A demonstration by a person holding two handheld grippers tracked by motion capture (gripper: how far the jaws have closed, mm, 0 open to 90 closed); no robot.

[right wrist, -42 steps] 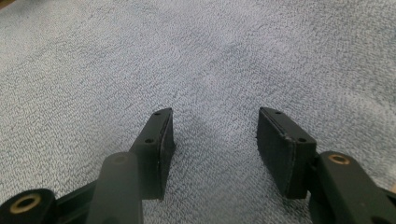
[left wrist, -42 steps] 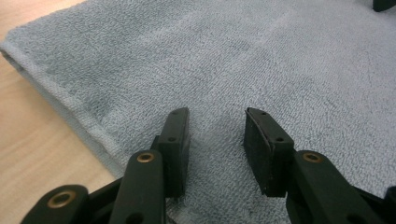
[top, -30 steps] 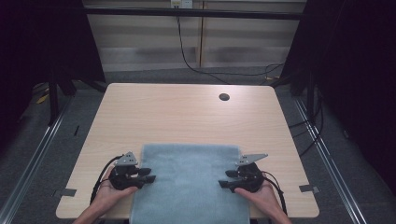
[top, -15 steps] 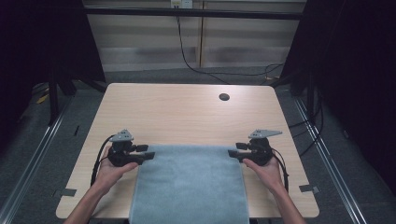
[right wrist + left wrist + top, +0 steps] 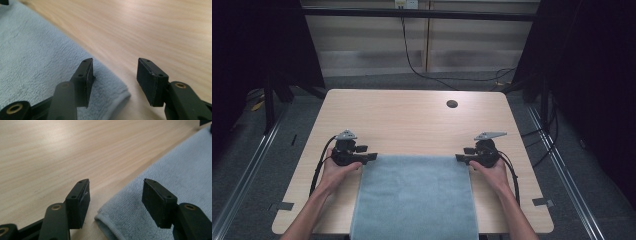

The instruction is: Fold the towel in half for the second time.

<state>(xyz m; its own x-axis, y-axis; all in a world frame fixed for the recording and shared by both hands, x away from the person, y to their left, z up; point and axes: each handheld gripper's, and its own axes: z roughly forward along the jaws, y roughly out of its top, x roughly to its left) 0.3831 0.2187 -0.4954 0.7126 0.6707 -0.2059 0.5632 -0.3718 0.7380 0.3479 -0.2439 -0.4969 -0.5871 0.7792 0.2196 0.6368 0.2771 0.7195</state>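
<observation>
Black, flat-faced fingers [image 5: 80,202] of the left gripper [image 5: 117,203] stand apart astride the towel's [image 5: 417,197] near-left corner, nothing clamped between them. Across the table [image 5: 412,120], the right gripper [image 5: 113,82] mirrors the pose, its fingers [image 5: 86,80] also spread, one over the cloth and one over bare wood beside the rounded, hemmed corner.

From above, a person's hands hold the two tools at roughly 9 and 3 o'clock of the towel's far edge, jaws pointing inward toward each other. That symmetry suggests the corners have either just been let go or are about to be pinched; the pictures alone cannot settle which.

The towel, a pale blue-grey terry rectangle with a soft, nubby pile, lies flat and smooth at 6 o'clock on the table, its near end running off the table's front edge. Beyond it stretches light, straight-grained wood laminate, with a small dark hole [image 5: 452,104] toward 1 o'clock.
</observation>
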